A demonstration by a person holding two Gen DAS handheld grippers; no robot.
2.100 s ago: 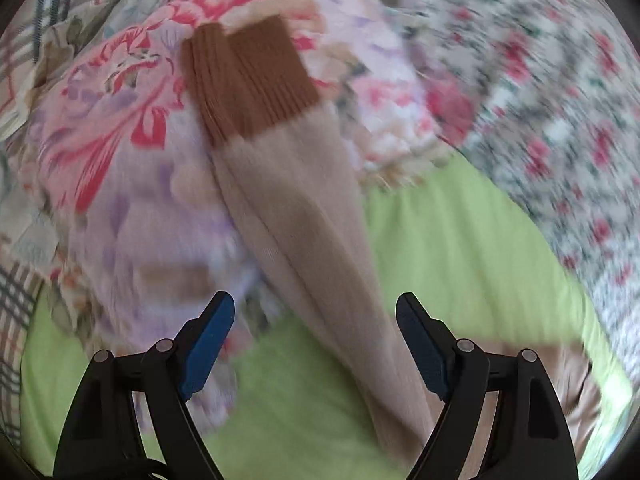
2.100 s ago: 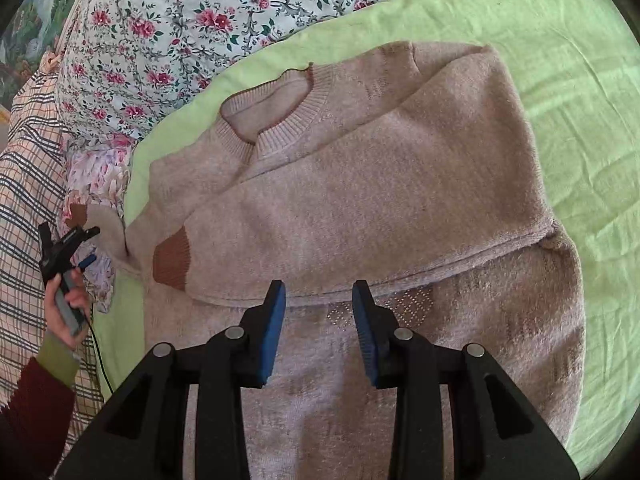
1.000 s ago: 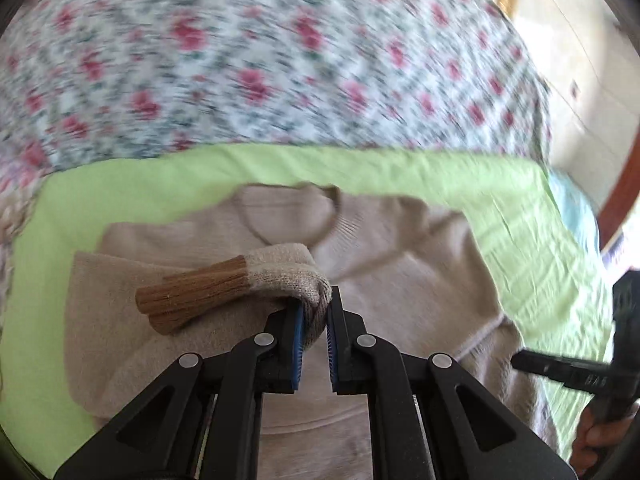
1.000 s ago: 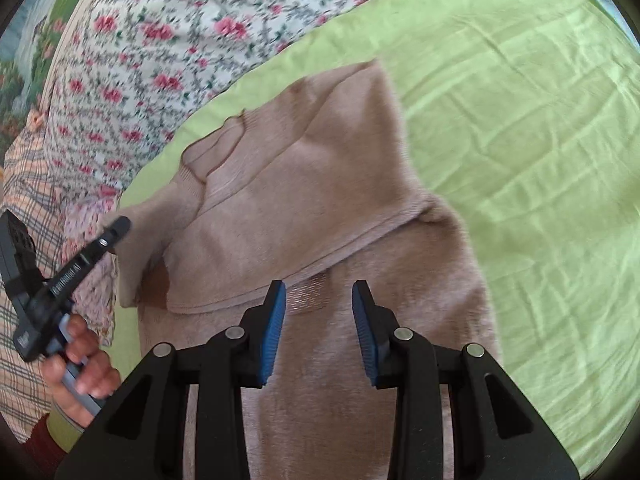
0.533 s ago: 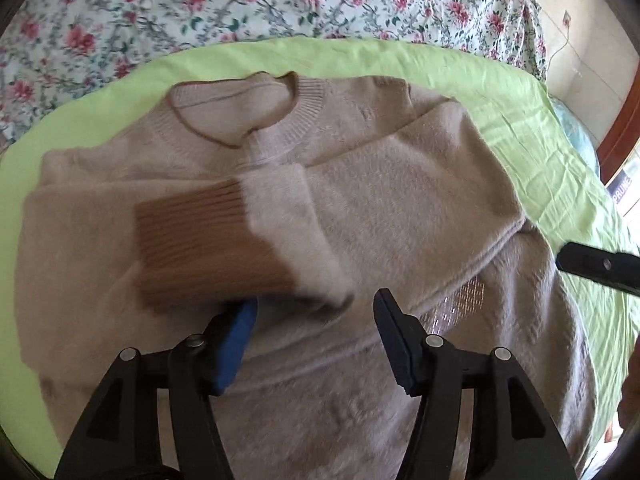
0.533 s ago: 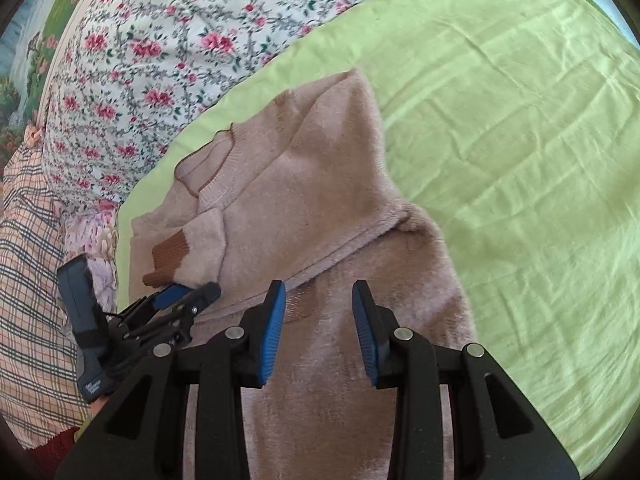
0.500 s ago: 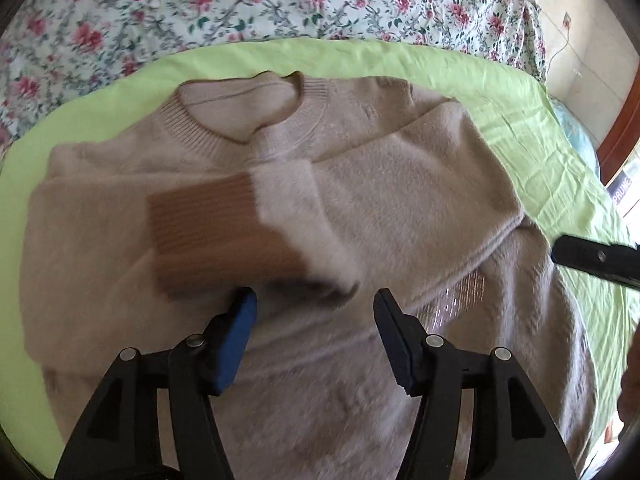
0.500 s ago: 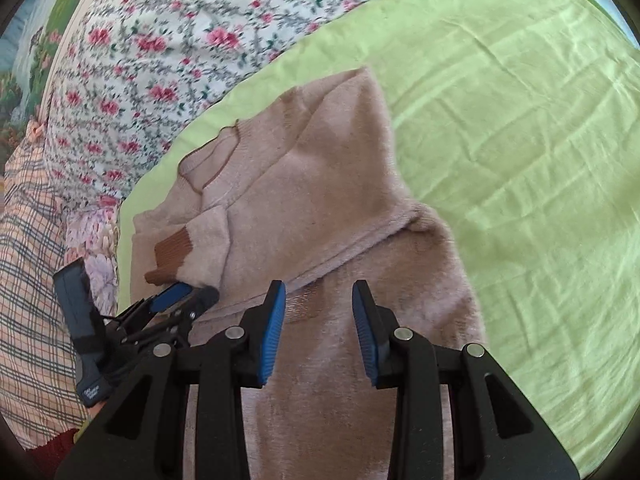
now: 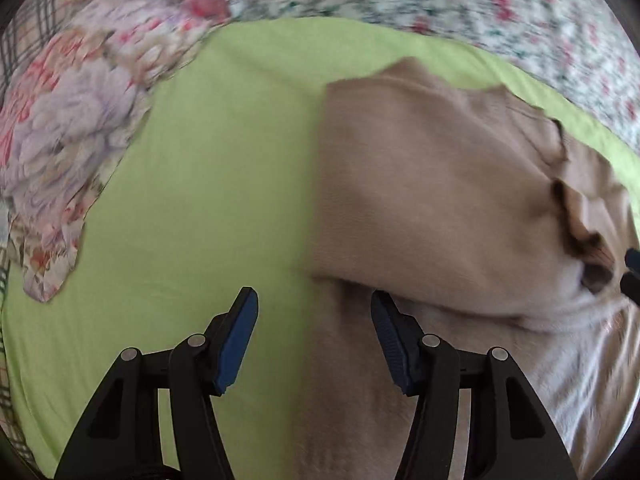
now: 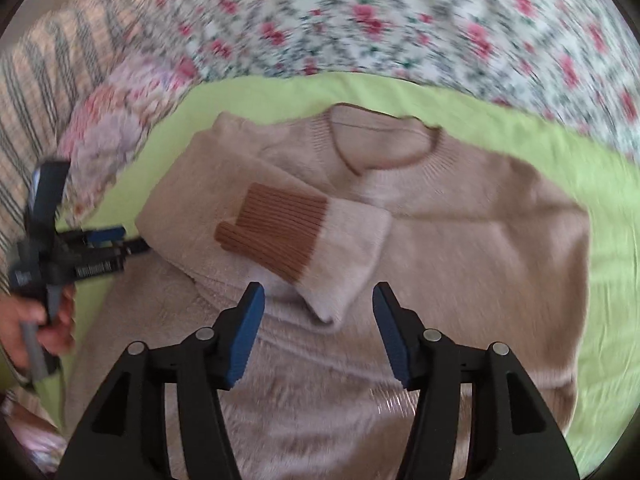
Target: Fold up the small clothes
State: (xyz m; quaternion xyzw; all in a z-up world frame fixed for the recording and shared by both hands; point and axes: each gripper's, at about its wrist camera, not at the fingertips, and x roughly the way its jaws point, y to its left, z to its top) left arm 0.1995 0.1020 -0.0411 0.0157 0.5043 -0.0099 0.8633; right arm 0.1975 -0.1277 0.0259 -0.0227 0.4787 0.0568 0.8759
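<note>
Currently, left wrist view: left gripper (image 9: 314,312) released, jaws apart and empty astride the beige sweater's (image 9: 432,184) left edge at 6 o'clock on the green sheet (image 9: 208,184); grip that folded edge squarely, low down. Right wrist view: right gripper (image 10: 318,308) just widened, holding nothing, above the folded sleeve with brown cuff (image 10: 276,230) at 12 o'clock; mirror the left grab so both sides lift evenly.

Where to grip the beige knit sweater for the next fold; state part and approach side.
Probably the beige knit sweater at its bottom hem, from the near side. Both sleeves lie folded across the chest, brown ribbed cuff on top, so the lower body lies free.
</note>
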